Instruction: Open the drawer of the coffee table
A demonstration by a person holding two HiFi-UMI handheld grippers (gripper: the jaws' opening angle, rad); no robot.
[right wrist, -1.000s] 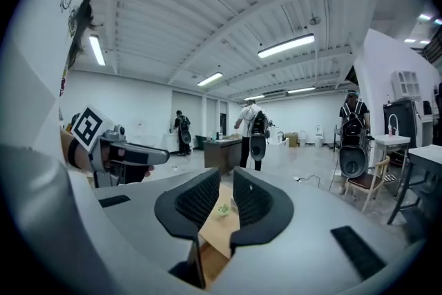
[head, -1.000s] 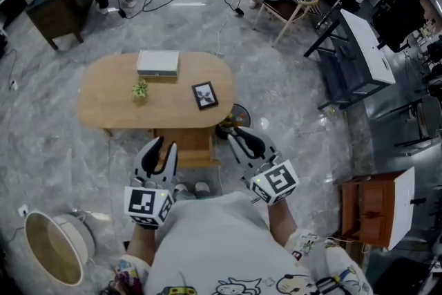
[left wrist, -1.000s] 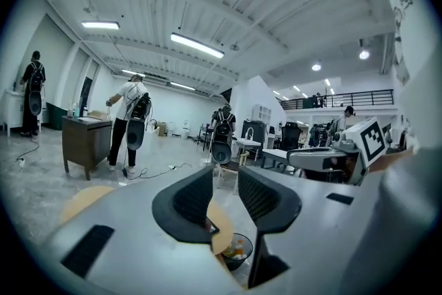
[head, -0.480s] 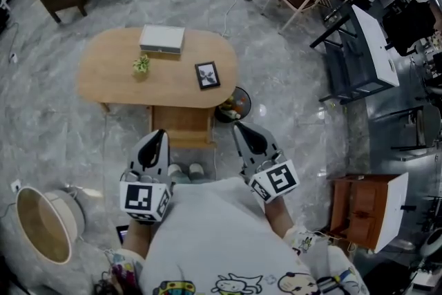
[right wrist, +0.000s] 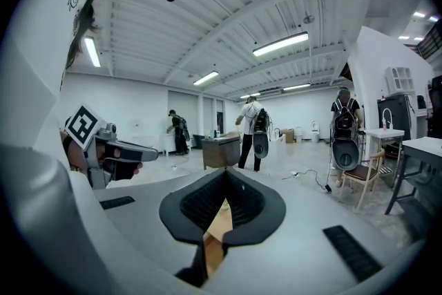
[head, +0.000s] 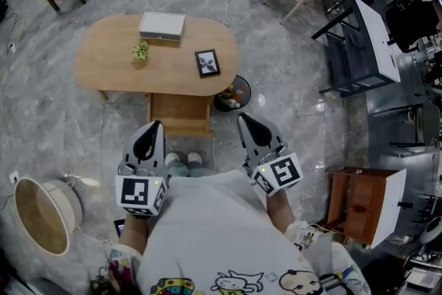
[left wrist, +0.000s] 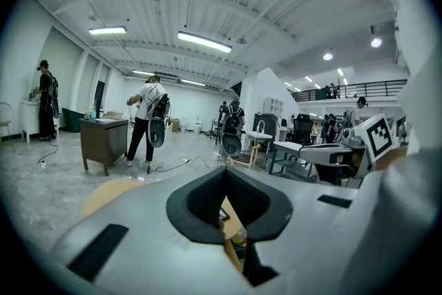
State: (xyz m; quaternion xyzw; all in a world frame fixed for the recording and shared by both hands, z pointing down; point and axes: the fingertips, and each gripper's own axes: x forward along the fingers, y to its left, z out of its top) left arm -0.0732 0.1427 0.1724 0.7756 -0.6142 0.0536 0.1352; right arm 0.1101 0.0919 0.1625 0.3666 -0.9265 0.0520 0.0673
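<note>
Two closed, empty tools: left tool (head: 153, 128) and right tool (head: 244, 121). We see the drawer (head: 179, 114) under the bench (head: 117, 69) only from above, its front hidden.

coffee table (head: 103, 76): we see pale wood
box (head: 162, 25) on it: white (greyish top)
frame (head: 207, 63) on it: black
floor (head: 55, 128): grey, marbled

surface: oval wooden table (head: 103, 79) on grey marbled floor (head: 48, 128) | plant (head: 141, 50): on the tabletop, left of its middle | box (head: 162, 25): white, just beyond plant, at far edge | frame (head: 207, 62): right of plant, well apart from it, near right end
</note>
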